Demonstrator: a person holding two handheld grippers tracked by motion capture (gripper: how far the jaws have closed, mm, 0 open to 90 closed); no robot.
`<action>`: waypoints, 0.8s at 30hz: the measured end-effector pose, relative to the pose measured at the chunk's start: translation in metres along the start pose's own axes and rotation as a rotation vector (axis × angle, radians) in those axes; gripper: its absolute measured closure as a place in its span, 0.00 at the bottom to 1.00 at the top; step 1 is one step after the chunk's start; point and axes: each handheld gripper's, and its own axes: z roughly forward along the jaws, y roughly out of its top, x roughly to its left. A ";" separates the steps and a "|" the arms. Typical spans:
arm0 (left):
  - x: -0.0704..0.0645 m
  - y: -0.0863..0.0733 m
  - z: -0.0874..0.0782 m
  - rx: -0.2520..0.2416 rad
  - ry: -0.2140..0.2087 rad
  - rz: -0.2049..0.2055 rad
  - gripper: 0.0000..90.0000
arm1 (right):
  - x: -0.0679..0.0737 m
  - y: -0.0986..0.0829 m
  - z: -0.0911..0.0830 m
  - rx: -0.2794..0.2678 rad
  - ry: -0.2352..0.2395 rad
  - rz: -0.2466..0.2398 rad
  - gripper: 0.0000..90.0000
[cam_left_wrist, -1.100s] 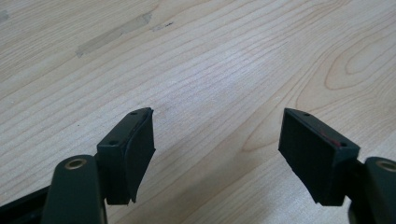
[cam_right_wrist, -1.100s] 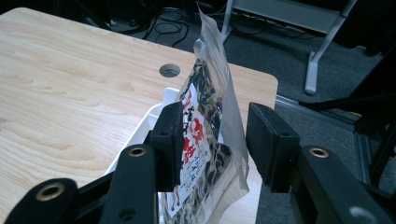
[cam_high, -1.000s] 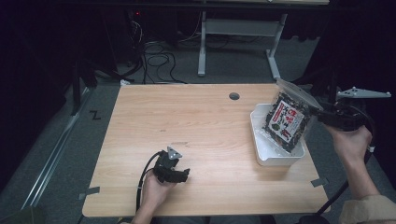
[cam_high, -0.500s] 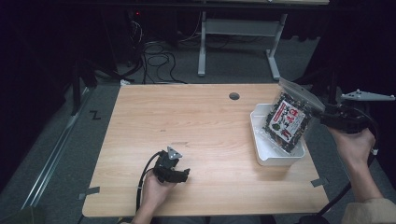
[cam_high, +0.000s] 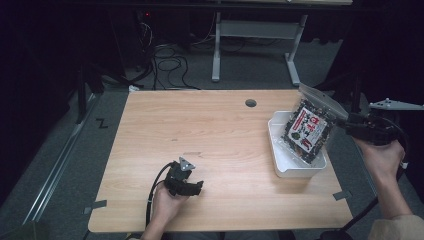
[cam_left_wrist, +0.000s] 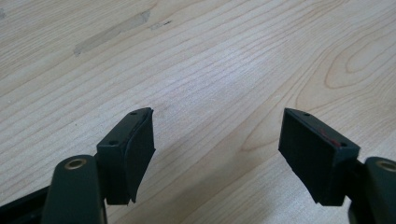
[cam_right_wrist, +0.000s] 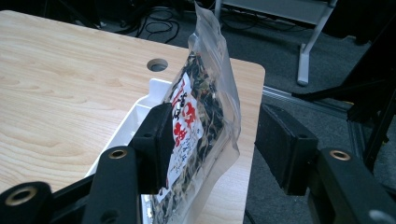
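The clear snack bag (cam_high: 309, 131) carries a white label (cam_right_wrist: 183, 125) with large red characters and small dark print beneath, but none of it is sharp enough to read in the high view or the right gripper view. No other lettering is legible.

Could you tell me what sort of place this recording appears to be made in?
Probably a lab or workshop recording station: a bare wooden table with a cable hole, loose cables on the grey floor, and a metal desk frame behind.
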 end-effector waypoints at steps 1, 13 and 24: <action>0.000 0.000 0.000 -0.001 0.000 0.000 0.30 | 0.000 -0.001 -0.001 0.000 0.002 0.003 0.53; -0.001 0.000 -0.001 -0.012 0.000 -0.003 0.30 | 0.011 -0.020 -0.013 -0.032 0.039 0.003 0.54; -0.002 0.001 -0.002 -0.014 0.000 0.007 0.30 | 0.031 -0.040 -0.014 -0.050 0.105 -0.020 0.57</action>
